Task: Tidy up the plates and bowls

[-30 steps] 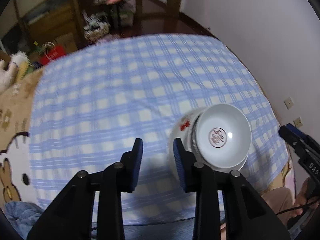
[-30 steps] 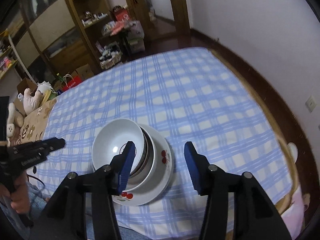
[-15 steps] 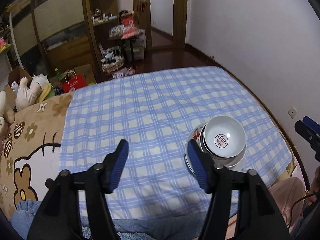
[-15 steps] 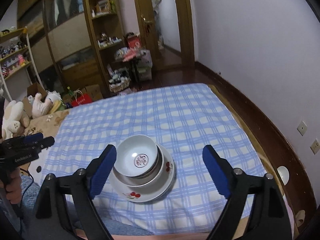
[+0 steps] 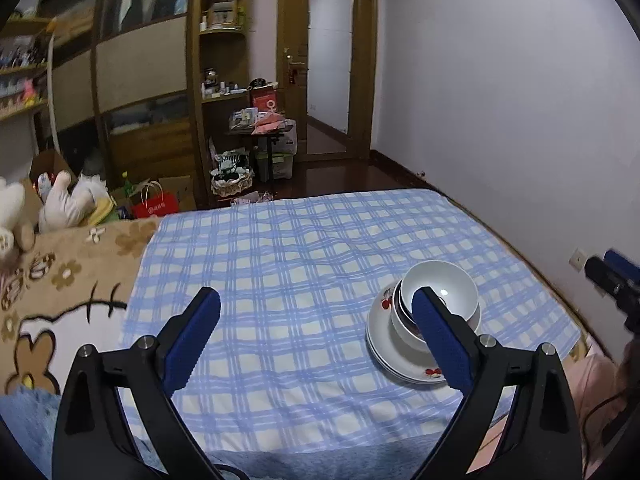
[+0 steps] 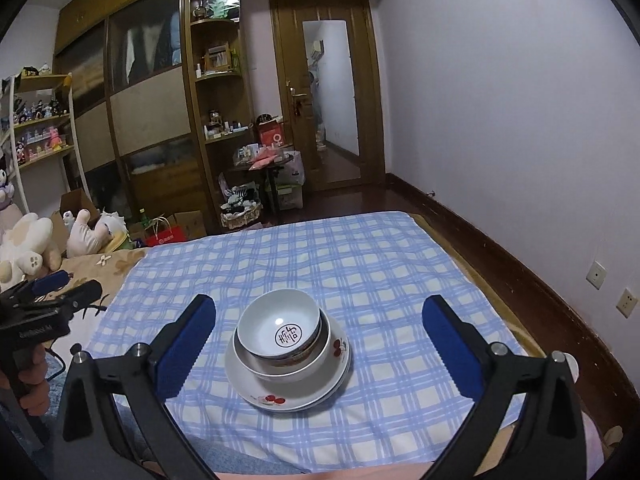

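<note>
With both the left gripper and the right gripper spread wide, holding nothing, the bowls sit nested on the plates on the checked sheet of the bed, so I'd back away slowly without nudging the stack.

Small bowl nested in larger bowl, on stacked plates, on cloth.

Top bowl bottom: dark round seal character.
</note>
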{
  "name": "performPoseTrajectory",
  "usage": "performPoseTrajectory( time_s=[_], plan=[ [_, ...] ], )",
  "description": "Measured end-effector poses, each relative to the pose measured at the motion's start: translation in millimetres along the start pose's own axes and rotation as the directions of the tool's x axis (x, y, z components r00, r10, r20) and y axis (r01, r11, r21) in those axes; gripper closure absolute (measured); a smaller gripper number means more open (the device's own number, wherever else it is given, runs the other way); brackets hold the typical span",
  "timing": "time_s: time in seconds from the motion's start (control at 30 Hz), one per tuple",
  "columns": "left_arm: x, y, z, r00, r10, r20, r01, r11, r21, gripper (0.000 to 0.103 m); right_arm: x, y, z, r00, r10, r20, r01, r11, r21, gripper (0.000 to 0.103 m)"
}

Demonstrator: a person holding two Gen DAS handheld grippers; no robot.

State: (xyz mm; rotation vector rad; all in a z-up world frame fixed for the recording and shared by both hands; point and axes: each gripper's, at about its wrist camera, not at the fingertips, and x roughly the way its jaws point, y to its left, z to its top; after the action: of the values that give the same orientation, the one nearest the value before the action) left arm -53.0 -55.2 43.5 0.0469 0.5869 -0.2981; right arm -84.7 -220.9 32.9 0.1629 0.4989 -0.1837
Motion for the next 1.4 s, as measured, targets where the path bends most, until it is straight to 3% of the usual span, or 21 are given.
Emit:
performPoseTrajectory(
  time_s=[0.2,0.37,0.63,1.0,1.4],
  plan=[
    [2.9,3.1,-13.5,1.000,0.000,0.028,-0.001,1.000,0.001,0.007,5.2,4.3,-12.8,0.999,0.011,0.032,-0.010,0.999,-0.043,0.000],
    [11.3,-5.4,-16.7,0.999,0.003,0.046,-0.007,0.996,0.089,0.007,9.1,9.5,-22.2,0.997,-0.040,0.069,0.045,0.996,-0.081,0.000],
    [36.0,-21.9,-25.2,1.000,-0.010,-0.006,0.011,0.990,0.140,0.007,28.3,0.1,-27.2,0.997,-0.074,0.006,0.074,0.996,-0.050,0.000],
    [58.5,-24.0,-30.9,0.998,0.011,-0.062,-0.003,0.992,0.130,0.007,41.1,0.4,-33.0,0.994,-0.110,-0.023,0.109,0.992,-0.067,0.000],
    [56.4,-22.7,-30.8,0.998,0.025,-0.057,-0.018,0.993,0.118,0.007,42.5,9.5,-34.6,0.991,-0.132,-0.015,0.130,0.986,-0.101,0.000]
  ],
)
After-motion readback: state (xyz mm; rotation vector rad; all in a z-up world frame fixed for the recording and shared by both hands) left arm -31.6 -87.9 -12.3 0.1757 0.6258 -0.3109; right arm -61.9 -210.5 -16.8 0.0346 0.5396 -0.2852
